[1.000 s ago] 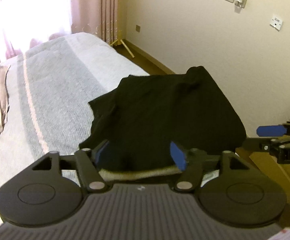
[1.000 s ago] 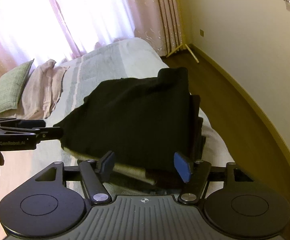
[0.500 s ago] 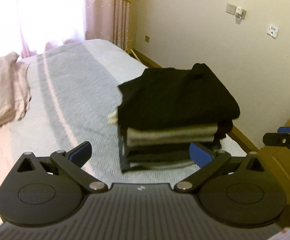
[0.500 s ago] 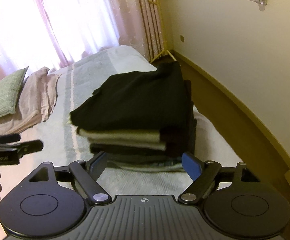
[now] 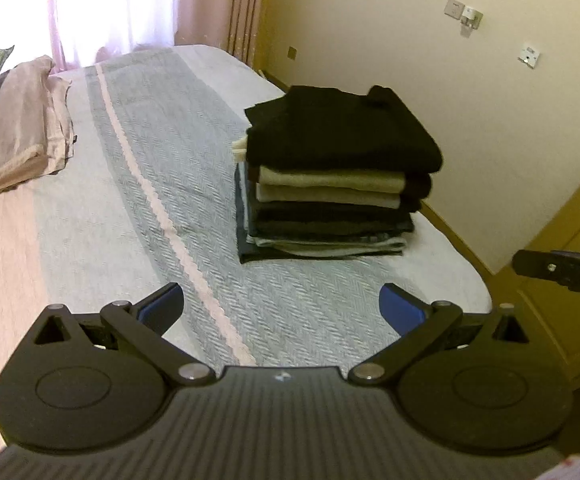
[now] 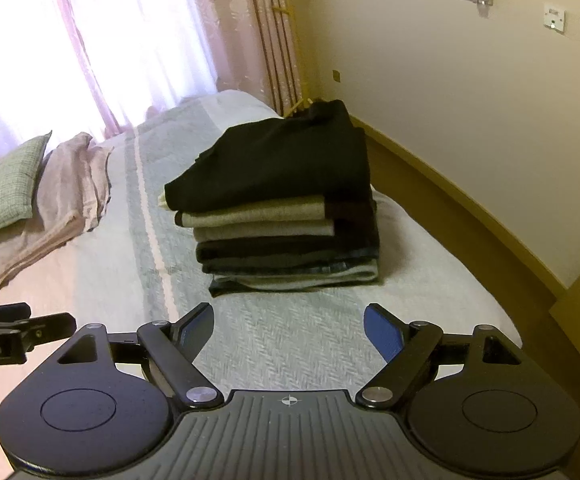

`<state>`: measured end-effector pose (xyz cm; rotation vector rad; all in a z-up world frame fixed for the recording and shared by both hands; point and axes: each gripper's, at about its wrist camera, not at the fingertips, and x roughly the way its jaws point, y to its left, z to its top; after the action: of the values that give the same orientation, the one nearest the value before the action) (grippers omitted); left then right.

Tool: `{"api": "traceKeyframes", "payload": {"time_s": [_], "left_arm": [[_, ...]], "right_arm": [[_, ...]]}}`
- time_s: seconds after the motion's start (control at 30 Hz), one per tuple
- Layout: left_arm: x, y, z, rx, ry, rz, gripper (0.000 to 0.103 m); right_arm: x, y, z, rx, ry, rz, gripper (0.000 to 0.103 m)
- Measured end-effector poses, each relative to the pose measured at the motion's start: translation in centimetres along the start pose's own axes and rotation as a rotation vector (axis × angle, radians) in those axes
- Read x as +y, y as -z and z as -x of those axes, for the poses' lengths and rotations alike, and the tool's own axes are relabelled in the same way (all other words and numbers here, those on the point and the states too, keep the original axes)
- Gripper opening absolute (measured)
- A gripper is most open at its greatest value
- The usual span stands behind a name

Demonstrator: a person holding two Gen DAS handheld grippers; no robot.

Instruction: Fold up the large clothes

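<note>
A stack of several folded clothes (image 5: pixel 330 196) (image 6: pixel 285 232) rests near the foot corner of the bed, with a folded black garment (image 5: pixel 342 132) (image 6: pixel 281 164) lying on top. My left gripper (image 5: pixel 281 308) is open and empty, held back from the stack over the bedspread. My right gripper (image 6: pixel 287 332) is likewise open and empty, well short of the stack. Each gripper's tip shows at the other view's edge: the right gripper (image 5: pixel 566 270) at the right, the left gripper (image 6: pixel 13 332) at the left.
The grey striped bedspread (image 5: pixel 137 184) stretches toward the window. A folded pink blanket (image 5: pixel 25 128) and a green pillow (image 6: pixel 5 188) lie at the bed's head. A wall (image 5: pixel 430 60) and wooden floor (image 6: pixel 430 184) run along the right, a wooden cabinet (image 5: pixel 574 280) nearby.
Both grippers let go of the black garment on top of the stack, opened wide and pulled back away from it. The garment now lies flat on the stack.
</note>
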<state>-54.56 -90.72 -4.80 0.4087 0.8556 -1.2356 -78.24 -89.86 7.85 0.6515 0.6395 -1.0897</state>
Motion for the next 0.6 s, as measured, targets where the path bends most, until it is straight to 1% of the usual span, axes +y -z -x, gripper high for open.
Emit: {"api": "traceKeyframes", "payload": {"time_s": [0.13, 0.23, 0.37, 0.6], "left_arm": [[-1.1, 0.0, 0.6, -0.006, -0.021, -0.015, 0.102], [-1.8, -0.4, 0.3, -0.004, -0.036, -0.008, 0.102], [-3.1, -0.8, -0.4, 0.005, -0.076, -0.012, 0.102], [-4.4, -1.1, -1.2, 0.014, -0.103, 0.014, 0.102]], "right_arm": [[0.0, -0.4, 0.0, -0.005, -0.006, 0.03, 0.079], [-0.1, -1.0, -0.2, -0.005, -0.016, 0.061, 0.079], [-0.7, -1.6, -0.4, 0.002, -0.014, 0.092, 0.079], [-2.3, -2.0, -1.3, 0.027, -0.027, 0.098, 0.079]]}}
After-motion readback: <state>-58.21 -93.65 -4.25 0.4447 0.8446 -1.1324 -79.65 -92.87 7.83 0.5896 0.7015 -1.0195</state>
